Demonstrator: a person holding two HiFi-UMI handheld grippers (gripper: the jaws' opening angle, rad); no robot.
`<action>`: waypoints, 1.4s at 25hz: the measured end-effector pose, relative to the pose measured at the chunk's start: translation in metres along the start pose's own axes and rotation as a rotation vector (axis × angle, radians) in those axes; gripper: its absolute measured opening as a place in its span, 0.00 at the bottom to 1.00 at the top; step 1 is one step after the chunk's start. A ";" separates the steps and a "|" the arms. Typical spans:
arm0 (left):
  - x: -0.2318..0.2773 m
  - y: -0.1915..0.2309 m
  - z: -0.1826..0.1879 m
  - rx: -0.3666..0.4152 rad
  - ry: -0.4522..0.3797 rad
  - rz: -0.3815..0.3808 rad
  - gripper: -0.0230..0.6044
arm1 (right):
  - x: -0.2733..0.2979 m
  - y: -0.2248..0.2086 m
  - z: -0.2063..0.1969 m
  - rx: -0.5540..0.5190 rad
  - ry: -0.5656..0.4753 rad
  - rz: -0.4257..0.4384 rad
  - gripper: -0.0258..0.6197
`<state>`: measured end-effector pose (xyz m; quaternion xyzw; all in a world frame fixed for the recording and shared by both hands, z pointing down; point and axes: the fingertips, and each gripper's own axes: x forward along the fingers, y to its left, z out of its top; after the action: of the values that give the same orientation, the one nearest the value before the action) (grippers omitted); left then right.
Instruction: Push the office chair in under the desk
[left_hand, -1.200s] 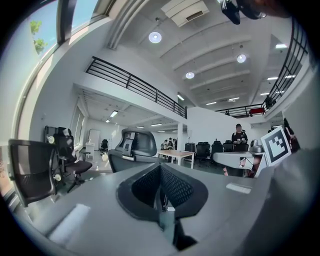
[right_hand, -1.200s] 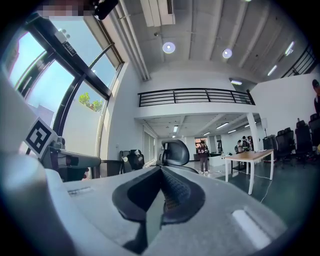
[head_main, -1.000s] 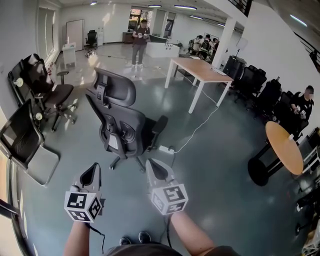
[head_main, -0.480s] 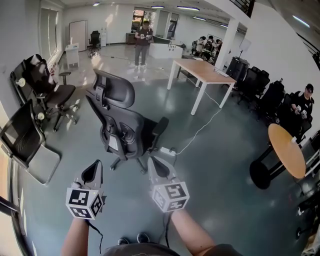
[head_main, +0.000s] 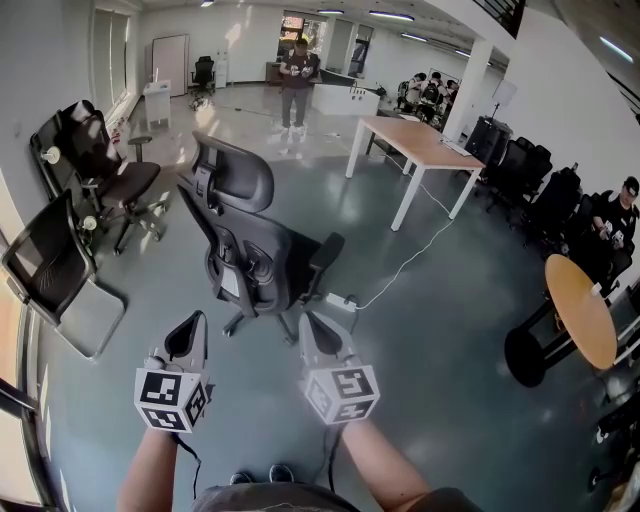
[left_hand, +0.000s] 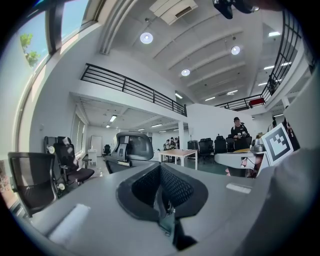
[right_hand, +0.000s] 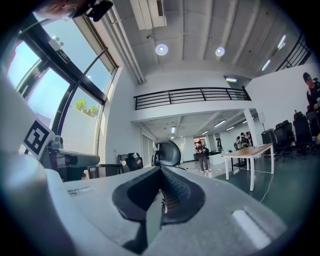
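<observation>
A black office chair (head_main: 255, 250) with a headrest stands on the grey floor, its back towards me and apart from the desk. The wooden desk (head_main: 412, 140) on white legs stands further off at the upper right. My left gripper (head_main: 189, 335) is held low in front of me, shut and empty, short of the chair. My right gripper (head_main: 315, 335) is beside it, also shut and empty, just behind the chair's base. The chair's headrest (left_hand: 131, 145) shows beyond the left jaws, and again as the headrest (right_hand: 168, 151) beyond the right jaws.
A white power strip (head_main: 340, 300) with a cable lies on the floor by the chair's wheels. Spare black chairs (head_main: 100, 175) line the left wall. A round wooden table (head_main: 580, 310) stands at right. A person (head_main: 296, 75) stands far back; others sit at right.
The view has shifted slightly forward: the chair and desk sit a little lower and to the right in the picture. Both grippers stay shut, held in the same pose.
</observation>
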<state>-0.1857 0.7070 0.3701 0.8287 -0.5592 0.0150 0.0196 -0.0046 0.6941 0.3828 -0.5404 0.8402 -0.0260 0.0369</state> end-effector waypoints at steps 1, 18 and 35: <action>0.001 -0.001 0.000 0.001 -0.001 0.003 0.07 | 0.001 -0.003 0.001 0.000 -0.003 0.002 0.02; 0.054 0.021 -0.010 -0.003 0.005 0.010 0.07 | 0.049 -0.026 -0.015 -0.027 0.016 -0.011 0.02; 0.191 0.157 0.018 0.035 -0.044 -0.131 0.07 | 0.237 -0.025 0.010 -0.090 0.028 -0.200 0.02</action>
<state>-0.2596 0.4707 0.3634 0.8638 -0.5038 0.0052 -0.0062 -0.0787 0.4674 0.3670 -0.6223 0.7828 0.0005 -0.0018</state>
